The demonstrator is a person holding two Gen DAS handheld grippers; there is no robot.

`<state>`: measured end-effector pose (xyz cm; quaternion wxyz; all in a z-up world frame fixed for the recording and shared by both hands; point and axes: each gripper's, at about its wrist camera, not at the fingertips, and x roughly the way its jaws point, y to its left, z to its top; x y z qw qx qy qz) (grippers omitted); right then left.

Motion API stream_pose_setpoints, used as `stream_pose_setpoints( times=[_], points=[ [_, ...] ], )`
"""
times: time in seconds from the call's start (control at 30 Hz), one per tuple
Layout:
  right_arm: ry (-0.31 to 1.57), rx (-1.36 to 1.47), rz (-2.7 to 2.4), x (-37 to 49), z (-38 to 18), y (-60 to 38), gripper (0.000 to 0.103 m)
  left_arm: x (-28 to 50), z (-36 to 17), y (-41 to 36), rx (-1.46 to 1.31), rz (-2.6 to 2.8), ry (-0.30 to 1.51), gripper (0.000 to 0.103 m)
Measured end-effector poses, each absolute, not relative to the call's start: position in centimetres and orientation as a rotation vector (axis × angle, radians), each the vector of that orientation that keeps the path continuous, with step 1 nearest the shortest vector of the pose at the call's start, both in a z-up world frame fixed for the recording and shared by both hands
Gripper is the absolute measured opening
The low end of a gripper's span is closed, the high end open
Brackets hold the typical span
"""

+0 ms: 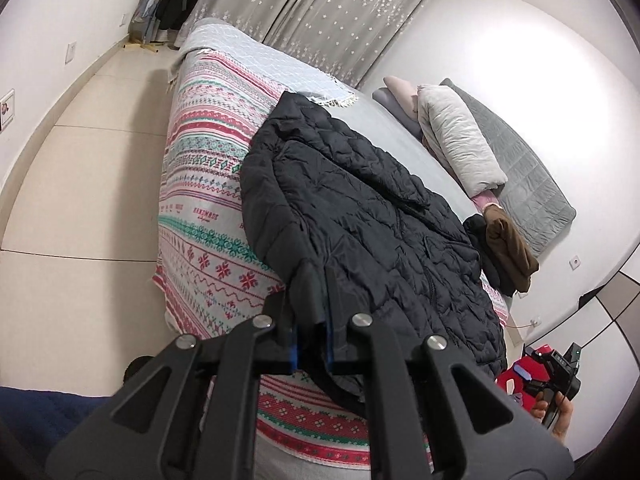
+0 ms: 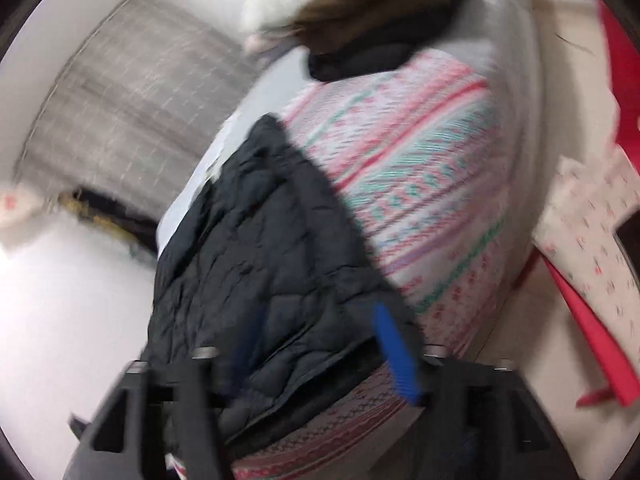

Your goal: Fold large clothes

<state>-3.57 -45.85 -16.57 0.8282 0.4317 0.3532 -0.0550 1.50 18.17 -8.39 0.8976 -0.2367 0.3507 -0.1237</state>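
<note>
Your left black two-finger gripper with blue-lined pads (image 1: 310, 334) points downward at a slant, its jaws nearly closed, pinching a fold of the black quilted puffer jacket (image 1: 360, 208) between them. Your right black two-finger gripper with blue pads (image 2: 320, 344) also slants downward, its jaws standing wide apart with the jacket's fabric lying between them and not pressed by the pads; this view is blurred. In the left wrist view, your right hand (image 1: 556, 412) shows at the lower right edge, wrapped around that gripper's handle.
</note>
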Motion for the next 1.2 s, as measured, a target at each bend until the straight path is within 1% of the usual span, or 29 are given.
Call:
stream_pose_setpoints(
  times=[0.1,0.3,0.37,0.4,0.43,0.47,0.6,0.67,0.83,1.0,1.2],
  points=[
    [0.762,0.960,-0.167,-3.8,-17.8,-46.9,0.069,1.6,-8.8,18.1,-0.487,-0.245,0.739,0.012],
    [0.908,0.979,-0.132,-1.0,-21.2,-45.5,0.069,2.2,-9.7,18.1,-0.519,-0.245,0.772,0.014],
    [0.922,0.970,-0.120,-0.5,-21.9,-44.7,0.069,2.2,-9.9,18.2,-0.523,-0.247,0.776,0.014],
    [0.905,0.956,-0.116,-0.3,-21.8,-44.4,0.059,2.2,-9.9,18.1,-0.518,-0.249,0.775,0.014],
    [0.883,0.937,-0.112,-0.5,-21.5,-44.0,0.017,2.0,-9.9,18.1,-0.507,-0.252,0.770,0.014],
    [0.867,0.916,-0.101,-0.5,-21.1,-43.7,0.005,1.8,-9.7,18.0,-0.498,-0.253,0.761,0.012],
    [0.742,0.717,-0.122,-1.8,-17.2,-41.1,0.004,1.0,-8.8,17.7,-0.454,-0.233,0.737,0.011],
    [0.682,0.663,-0.122,-3.0,-15.5,-40.0,0.004,0.5,-8.0,17.6,-0.432,-0.217,0.728,0.010],
    [0.564,0.672,-0.072,-6.7,-12.9,-38.7,0.003,-2.5,-5.0,16.9,-0.368,-0.214,0.665,0.010],
    [0.467,0.733,-0.008,-10.4,-10.4,-38.7,0.003,-5.2,-2.6,17.0,-0.379,-0.241,0.640,0.010],
    [0.403,0.721,0.035,-11.9,-6.6,-37.5,0.003,-6.4,-2.1,17.1,-0.363,-0.213,0.623,0.009]
  ],
)
